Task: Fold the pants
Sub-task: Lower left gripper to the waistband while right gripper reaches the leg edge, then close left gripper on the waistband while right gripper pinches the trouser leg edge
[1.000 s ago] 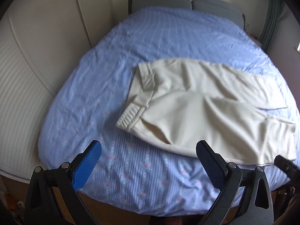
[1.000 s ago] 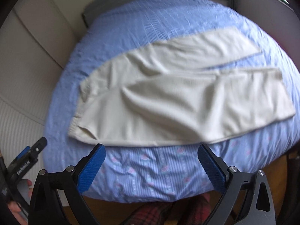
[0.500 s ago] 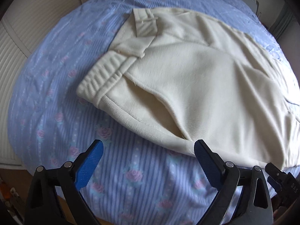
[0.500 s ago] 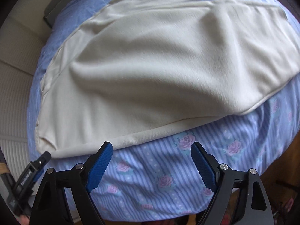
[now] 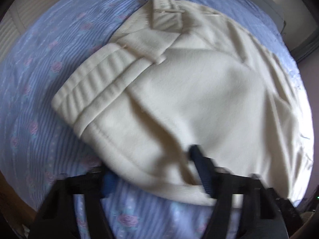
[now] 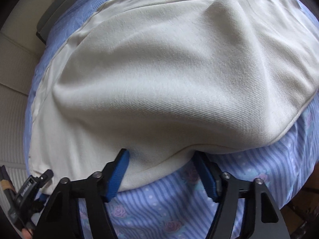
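One pair of cream pants (image 5: pixel 191 91) lies across the blue rose-print bed (image 5: pixel 35 103), its lower edge near the bed's near edge. Two tools work it. The left tool (image 5: pixel 157 177) sits wide, fingers straddling the pants' near hem below the ribbed waistband (image 5: pixel 89 87), seen only here. The right tool (image 6: pixel 161 171), also wide, straddles the leg's near edge; only this view shows the grey headboard (image 6: pixel 57 14).

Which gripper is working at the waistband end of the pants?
The left gripper: its view shows the ribbed waistband just ahead on the pants. The right gripper straddles a plain leg edge with no waistband nearby.
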Available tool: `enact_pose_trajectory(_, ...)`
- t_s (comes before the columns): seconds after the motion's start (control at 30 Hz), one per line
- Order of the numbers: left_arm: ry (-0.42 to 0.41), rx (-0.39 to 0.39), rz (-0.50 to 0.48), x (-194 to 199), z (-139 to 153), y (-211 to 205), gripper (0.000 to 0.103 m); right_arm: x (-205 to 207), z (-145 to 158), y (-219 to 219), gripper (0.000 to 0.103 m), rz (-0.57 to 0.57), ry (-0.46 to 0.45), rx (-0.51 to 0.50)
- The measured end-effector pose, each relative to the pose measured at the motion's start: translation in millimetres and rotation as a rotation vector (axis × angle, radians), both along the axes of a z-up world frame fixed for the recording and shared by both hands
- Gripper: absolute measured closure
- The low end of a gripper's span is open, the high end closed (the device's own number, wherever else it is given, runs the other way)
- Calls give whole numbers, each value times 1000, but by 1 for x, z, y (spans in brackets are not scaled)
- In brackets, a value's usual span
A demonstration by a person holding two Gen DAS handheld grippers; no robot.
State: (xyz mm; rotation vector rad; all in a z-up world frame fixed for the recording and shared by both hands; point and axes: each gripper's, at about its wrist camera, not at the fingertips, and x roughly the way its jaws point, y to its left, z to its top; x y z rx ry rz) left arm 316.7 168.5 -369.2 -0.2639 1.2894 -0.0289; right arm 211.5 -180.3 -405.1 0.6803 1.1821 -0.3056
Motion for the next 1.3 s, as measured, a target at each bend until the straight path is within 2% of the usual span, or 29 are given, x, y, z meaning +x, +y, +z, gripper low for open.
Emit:
enact_pose_trajectory(0.07,-4,-2,-1,1,10,-2,77,0,6,-4,73,19,0,-13)
enact_pose_trajectory(0.13,-14,5,1,-2,25,-2,84,-1,14,-12,87,42,-3,4)
enact_pose_trajectory(0.23,-35,22,5,-5,47,0,89,-13,34,-19,88,26,-28,74)
enact_pose_trajectory(0.3,-41,40,-3,-10,53,0,89,-21,45,-15,87,38,-40,59)
enact_pose_trajectory(0.33,-48,50,-8,-11,57,-1,89,-25,49,-12,79,45,-34,27)
enact_pose_trajectory(0.37,-50,57,-12,-7,56,-3,90,-26,49,-10,54,42,-16,12)
enact_pose_trajectory(0.4,-51,65,-18,-6,55,-4,90,-30,47,-9,41,36,4,14)
enact_pose_trajectory(0.43,-44,72,-20,-5,53,-3,91,-32,43,-8,32,25,2,36)
enact_pose_trajectory(0.53,-54,79,-18,-1,53,-9,92,-38,19,-16,32,-37,13,174)
enact_pose_trajectory(0.63,-101,99,-21,0,64,-11,93,-46,-1,-18,32,-119,6,287)
enact_pose_trajectory(0.9,-153,118,-32,7,83,-13,93,-24,-8,-28,32,-155,-76,255)
enact_pose_trajectory(0.93,-157,122,-37,8,84,-13,93,-20,-8,-30,39,-156,-70,253)
enact_pose_trajectory(0.97,-157,124,-40,8,86,-13,93,-17,-7,-33,57,-156,-60,245)
enact_pose_trajectory(1.03,-153,126,-44,6,89,-14,94,-15,5,-37,84,-118,-68,227)
enact_pose_trajectory(1.13,-159,135,-47,1,100,-15,94,-31,49,-39,89,-64,-101,183)
enact_pose_trajectory(1.23,-174,131,-37,-5,117,-13,95,-41,113,-44,90,-23,-169,134)
enact_pose_trajectory(1.3,-175,122,-30,-6,124,-13,95,-42,141,-41,90,32,-167,78)
